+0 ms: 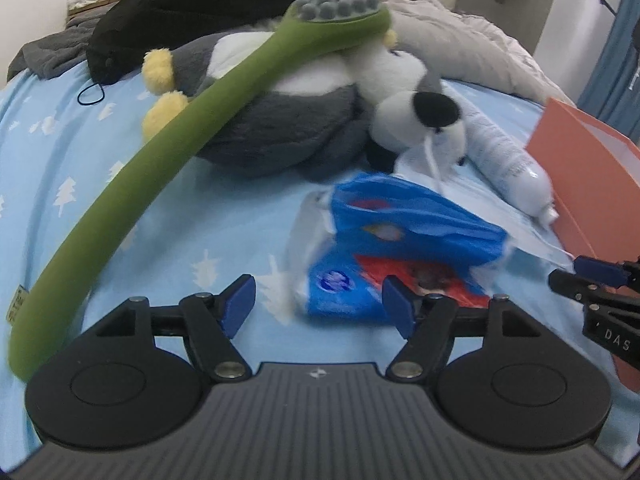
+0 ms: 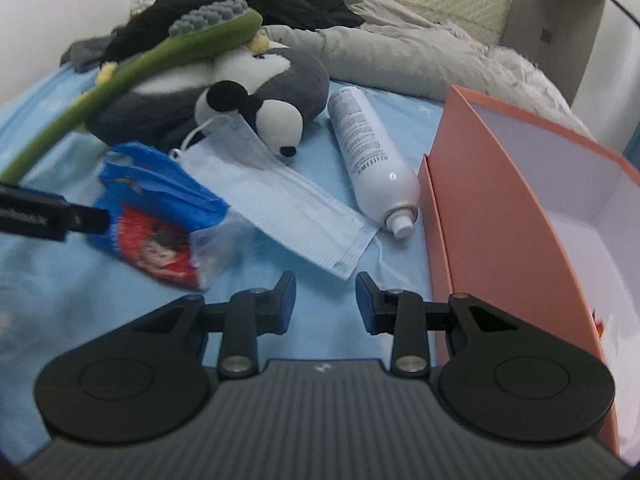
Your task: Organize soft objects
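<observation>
On the bed (image 2: 48, 304), covered by a light blue sheet printed with white trees, the things run from left to right as follows. A long green massage stick (image 1: 132, 184) with a grey knobbed head arcs up from the left edge and lies across a grey and white plush penguin (image 1: 276, 120) with yellow feet. Leaning against the penguin is a smaller black and white plush panda (image 2: 276, 120), head down toward the sheet. Below them lies a crumpled blue and red plastic packet (image 2: 160, 220), partly clear at one end. The left hand-held gripper (image 1: 318, 304) hovers just short of this packet with its blue-padded fingers spread wide and nothing between them; in the right wrist view its tip reaches the packet's left edge, though whether it touches I cannot tell. Next comes a pale blue face mask (image 2: 288, 208), lying flat with one ear loop tucked under the panda. The right hand-held gripper (image 2: 325, 300) sits near the mask's lower corner, its fingers parted with a moderate gap and empty. Just right of the mask lies a white spray bottle (image 2: 368, 152) on its side, nozzle toward the camera. Furthest right stands an open orange box (image 2: 500, 208) with a white inside. Behind everything, black clothing (image 1: 192, 0) and a grey quilt (image 2: 400, 48) are heaped near the wall.
</observation>
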{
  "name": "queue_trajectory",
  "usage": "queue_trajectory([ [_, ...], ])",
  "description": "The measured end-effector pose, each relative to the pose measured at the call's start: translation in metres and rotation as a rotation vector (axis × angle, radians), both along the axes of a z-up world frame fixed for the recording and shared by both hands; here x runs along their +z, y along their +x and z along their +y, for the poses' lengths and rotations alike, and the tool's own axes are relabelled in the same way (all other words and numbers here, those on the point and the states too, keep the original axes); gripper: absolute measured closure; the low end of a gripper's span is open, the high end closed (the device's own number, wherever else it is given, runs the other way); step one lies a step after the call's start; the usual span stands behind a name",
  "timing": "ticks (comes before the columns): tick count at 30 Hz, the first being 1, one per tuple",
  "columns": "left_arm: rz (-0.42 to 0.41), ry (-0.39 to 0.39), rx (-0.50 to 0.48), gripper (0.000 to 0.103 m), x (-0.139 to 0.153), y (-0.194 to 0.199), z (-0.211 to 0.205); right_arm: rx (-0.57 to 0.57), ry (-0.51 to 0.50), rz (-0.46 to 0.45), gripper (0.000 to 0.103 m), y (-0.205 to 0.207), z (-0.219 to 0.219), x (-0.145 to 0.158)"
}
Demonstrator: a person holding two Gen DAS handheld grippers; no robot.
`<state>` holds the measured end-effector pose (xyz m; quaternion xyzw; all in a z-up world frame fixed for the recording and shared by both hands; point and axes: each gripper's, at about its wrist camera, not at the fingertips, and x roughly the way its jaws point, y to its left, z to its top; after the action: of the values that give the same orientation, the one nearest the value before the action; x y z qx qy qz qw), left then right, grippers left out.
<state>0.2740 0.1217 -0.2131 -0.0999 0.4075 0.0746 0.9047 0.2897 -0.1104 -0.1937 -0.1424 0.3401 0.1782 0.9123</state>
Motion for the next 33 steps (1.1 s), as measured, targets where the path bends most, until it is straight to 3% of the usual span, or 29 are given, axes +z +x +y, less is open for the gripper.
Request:
queue_trajectory([
  [6, 0.014, -0.074, 0.010, 0.028, -0.013, 0.011, 0.014, 0.054, -0.049, -0.023, 0.067, 0.016, 0.011, -0.008],
  [11, 0.002, -0.070, 0.004, 0.031, -0.017, 0.016, 0.013, 0.078, -0.045, -0.009, 0.069, 0.021, 0.015, -0.019],
  [14, -0.003, -0.075, 0.003, 0.044, -0.018, 0.018, 0.013, 0.076, -0.037, -0.011, 0.072, 0.022, 0.015, -0.021],
  [15, -0.003, -0.079, 0.000, 0.048, -0.017, 0.019, 0.013, 0.081, -0.036, -0.011, 0.077, 0.022, 0.015, -0.022],
  [17, 0.002, -0.091, -0.006, 0.066, -0.017, 0.019, 0.013, 0.093, -0.040, -0.007, 0.086, 0.021, 0.017, -0.022],
  [20, 0.003, -0.086, 0.002, 0.080, -0.014, 0.016, 0.012, 0.097, -0.048, -0.010, 0.096, 0.019, 0.018, -0.021],
  [25, 0.003, -0.102, 0.030, 0.089, -0.010, 0.002, 0.014, 0.101, -0.049, -0.030, 0.100, 0.008, 0.016, -0.011],
  [33, 0.004, -0.093, 0.133, 0.092, 0.000, -0.042, 0.013, 0.109, -0.027, -0.050, 0.100, -0.019, 0.008, 0.008],
])
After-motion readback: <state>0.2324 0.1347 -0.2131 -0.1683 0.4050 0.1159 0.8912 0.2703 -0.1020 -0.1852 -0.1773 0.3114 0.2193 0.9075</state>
